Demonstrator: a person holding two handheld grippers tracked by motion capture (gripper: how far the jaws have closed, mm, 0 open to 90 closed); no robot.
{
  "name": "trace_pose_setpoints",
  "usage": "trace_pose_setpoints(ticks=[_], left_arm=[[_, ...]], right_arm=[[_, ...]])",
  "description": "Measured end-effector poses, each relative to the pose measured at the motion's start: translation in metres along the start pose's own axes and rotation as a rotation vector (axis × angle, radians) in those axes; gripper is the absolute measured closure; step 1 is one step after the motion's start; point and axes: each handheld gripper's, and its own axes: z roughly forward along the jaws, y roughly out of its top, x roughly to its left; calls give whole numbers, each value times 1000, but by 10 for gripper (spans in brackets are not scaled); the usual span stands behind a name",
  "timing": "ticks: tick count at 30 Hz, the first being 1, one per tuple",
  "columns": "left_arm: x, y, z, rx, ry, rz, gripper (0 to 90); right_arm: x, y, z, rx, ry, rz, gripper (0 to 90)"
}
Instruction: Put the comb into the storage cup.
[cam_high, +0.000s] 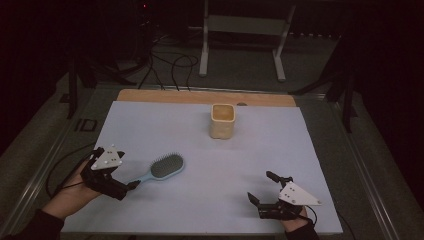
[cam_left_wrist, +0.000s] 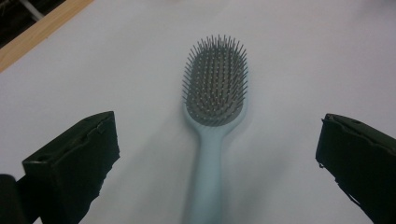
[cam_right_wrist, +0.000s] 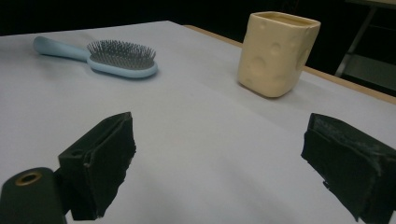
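Pale-blue hairbrush (cam_high: 161, 170) lies bristles-up on the white table cover (cam_high: 150, 125), handle toward the left gripper (cam_high: 131, 185), whose jaws stand wide apart either side of the handle, lined up to grasp it. Right gripper (cam_high: 264, 187) rests spread and empty, well apart. Cream cup (cam_high: 222, 120) stands upright farther back.

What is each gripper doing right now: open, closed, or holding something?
Left gripper: open, jaws either side of the hairbrush handle, not gripping it.
Right gripper: open, holding nothing, above the white table cover.
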Motion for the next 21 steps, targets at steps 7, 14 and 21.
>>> trace_pose_setpoints(ticks=[7, 14, 21], left_arm=[[2, 4, 9, 60, -18, 5, 0], [2, 8, 19, 127, -40, 14, 0], [4, 10, 30, 163, -40, 13, 0]], right_arm=[[0, 0, 0, -3, 2, 4, 88], [-1, 0, 1, -6, 7, 6, 88], [1, 0, 1, -1, 11, 4, 88]])
